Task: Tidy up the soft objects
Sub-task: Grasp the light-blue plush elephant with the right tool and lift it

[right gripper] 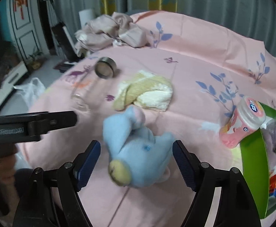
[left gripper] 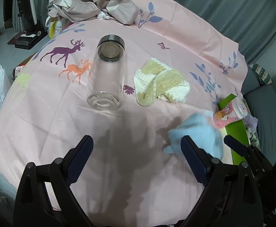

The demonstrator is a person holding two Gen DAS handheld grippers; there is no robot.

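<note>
- Straddling the blue plush toy, your right gripper has its jaws apart, not yet closed on it.
- Your left gripper is spread wide, holding nothing, over the near edge of the bed.
- The yellow-and-white towel lies mid-bed, unsorted.
- The green box at the right edge seems to hold some soft things already; toy and towel remain.

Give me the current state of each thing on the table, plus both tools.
Left tool: open, empty, above bare cloth.
Right tool: open, straddling the blue plush toy, not clamped.
Blue plush toy: blurred, between the fingers.
Towel: crumpled, on the tablecloth.
Glass bottle: capped, empty, lying on its side.
Pink bottle: tilted against the green box.
Green box: open, holding soft items.
</note>
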